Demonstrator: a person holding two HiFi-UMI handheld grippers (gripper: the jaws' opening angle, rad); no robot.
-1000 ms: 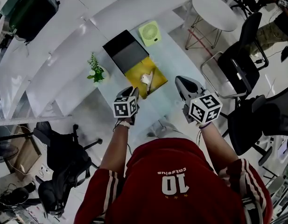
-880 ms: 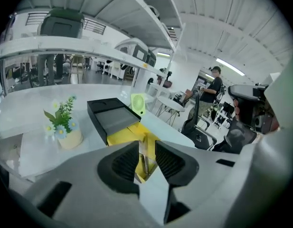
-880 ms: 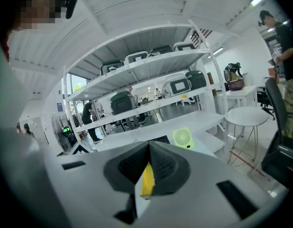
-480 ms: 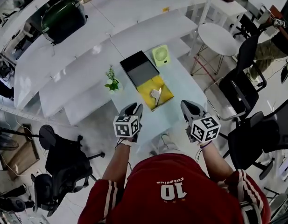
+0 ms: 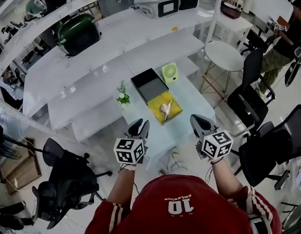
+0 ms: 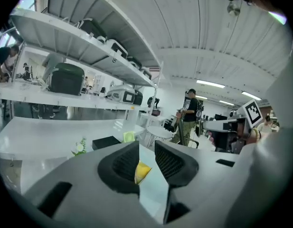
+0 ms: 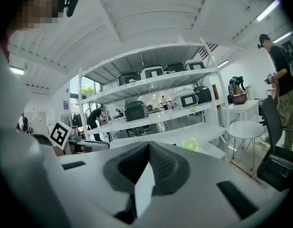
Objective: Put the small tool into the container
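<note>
A yellow container (image 5: 164,108) sits on the pale table (image 5: 182,126), and a small whitish tool (image 5: 165,108) lies inside it. Both grippers hover above the table's near edge, short of the container. My left gripper (image 5: 141,126) is open by a narrow gap with nothing in it. A corner of the yellow container (image 6: 142,171) shows through the gap of that left gripper (image 6: 146,146). My right gripper (image 5: 196,121) is empty; in its own view the jaw tips of the right gripper (image 7: 148,145) touch.
A black box (image 5: 149,84), a green fan (image 5: 170,72) and a small plant (image 5: 123,95) stand behind the container. White shelving with appliances runs along the far side. Black office chairs (image 5: 250,101) stand at the right and another chair (image 5: 67,179) at the left. A round white table (image 5: 227,55) is further right.
The head view has pulled up and back, so the table looks smaller and farther. Both grippers have drawn back toward the person, still empty; the tool stays in the yellow container.
</note>
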